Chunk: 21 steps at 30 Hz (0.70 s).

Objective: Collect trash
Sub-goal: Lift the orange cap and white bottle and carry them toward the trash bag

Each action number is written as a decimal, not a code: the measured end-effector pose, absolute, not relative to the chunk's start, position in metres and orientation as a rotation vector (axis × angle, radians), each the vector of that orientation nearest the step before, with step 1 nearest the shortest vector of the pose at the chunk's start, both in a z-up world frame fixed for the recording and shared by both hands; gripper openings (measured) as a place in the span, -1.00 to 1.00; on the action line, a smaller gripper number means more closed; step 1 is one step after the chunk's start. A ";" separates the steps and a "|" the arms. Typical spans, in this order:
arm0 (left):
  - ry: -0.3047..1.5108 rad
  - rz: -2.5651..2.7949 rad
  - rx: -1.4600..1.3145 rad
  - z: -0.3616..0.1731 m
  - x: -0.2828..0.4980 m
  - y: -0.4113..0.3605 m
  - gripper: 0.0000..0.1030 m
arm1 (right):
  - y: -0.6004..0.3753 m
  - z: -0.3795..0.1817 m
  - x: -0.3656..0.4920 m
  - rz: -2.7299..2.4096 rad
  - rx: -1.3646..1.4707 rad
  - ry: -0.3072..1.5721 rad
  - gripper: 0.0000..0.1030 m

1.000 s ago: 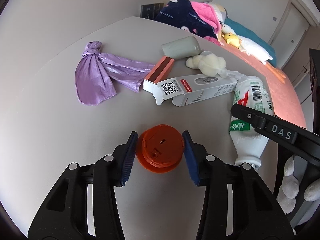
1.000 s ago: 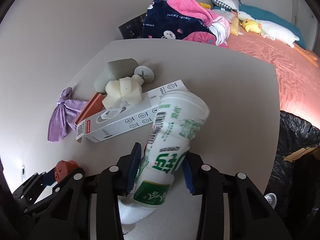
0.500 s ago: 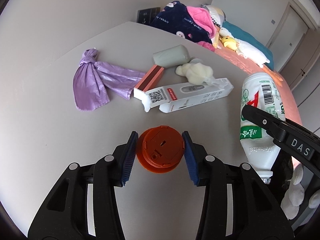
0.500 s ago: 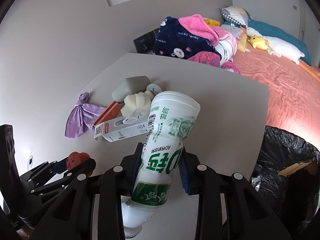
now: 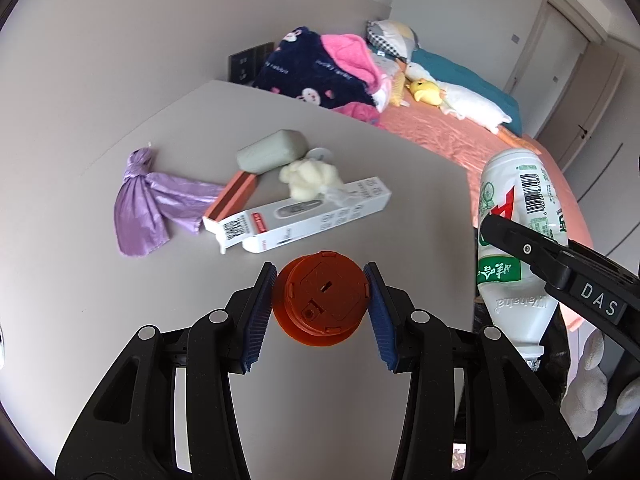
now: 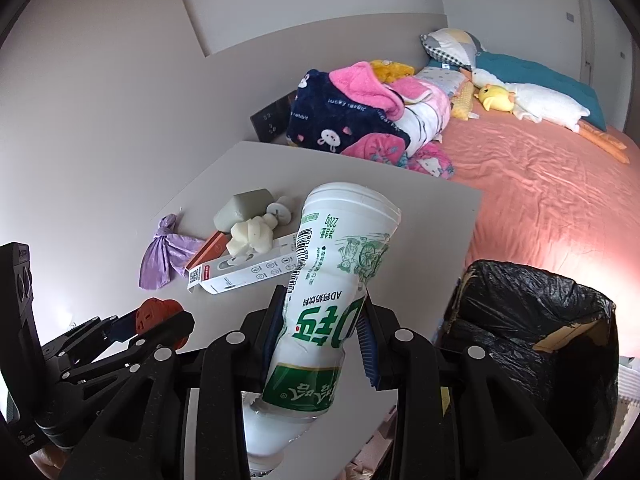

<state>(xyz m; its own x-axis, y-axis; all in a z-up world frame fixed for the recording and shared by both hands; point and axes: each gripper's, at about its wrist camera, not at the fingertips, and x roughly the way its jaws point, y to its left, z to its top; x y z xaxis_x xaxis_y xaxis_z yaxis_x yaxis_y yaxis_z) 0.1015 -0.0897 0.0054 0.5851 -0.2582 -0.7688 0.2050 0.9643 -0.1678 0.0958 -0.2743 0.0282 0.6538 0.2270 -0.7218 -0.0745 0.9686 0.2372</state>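
Observation:
My left gripper [image 5: 320, 300] is shut on an orange round plastic piece [image 5: 322, 298] and holds it above the grey table [image 5: 180, 312]. My right gripper [image 6: 320, 332] is shut on a white bottle with a green label [image 6: 332, 292], neck pointing down, lifted off the table; the bottle also shows in the left wrist view [image 5: 514, 240]. On the table lie a purple knotted bag [image 5: 148, 204], a grey-white carton [image 5: 304, 216], an orange-brown box [image 5: 232, 198], a cream lump [image 5: 312, 174] and a grey-green block [image 5: 272, 150]. A black-lined bin [image 6: 532, 320] stands right of the table.
A bed with a salmon sheet [image 6: 540, 184], a blanket pile [image 6: 352, 112] and plush toys [image 6: 496, 98] lies beyond the table. A wall [image 5: 100, 60] runs along the table's left side. A dark switch panel [image 5: 250, 62] sits on the wall.
Both grippers have risen and pulled back from the table with their loads. The bottle has lifted off the table, and the bin has come into the right wrist view.

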 end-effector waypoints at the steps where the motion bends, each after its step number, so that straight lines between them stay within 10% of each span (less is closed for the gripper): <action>1: 0.904 -0.278 -0.058 0.007 0.101 -0.094 -0.14 | -0.277 0.029 0.093 0.169 0.197 0.839 -0.32; 21: 0.868 -0.419 0.029 0.026 0.083 -0.165 -0.14 | -0.344 0.045 0.051 0.051 0.267 0.777 -0.31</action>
<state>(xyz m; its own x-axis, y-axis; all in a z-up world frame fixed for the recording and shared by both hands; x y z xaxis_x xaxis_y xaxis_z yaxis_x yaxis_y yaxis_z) 0.0830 -0.1645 0.0265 0.5701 -0.3454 -0.7455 0.3685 0.9184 -0.1437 0.0510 -0.3438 0.0455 0.7137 0.1439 -0.6855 0.0521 0.9651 0.2568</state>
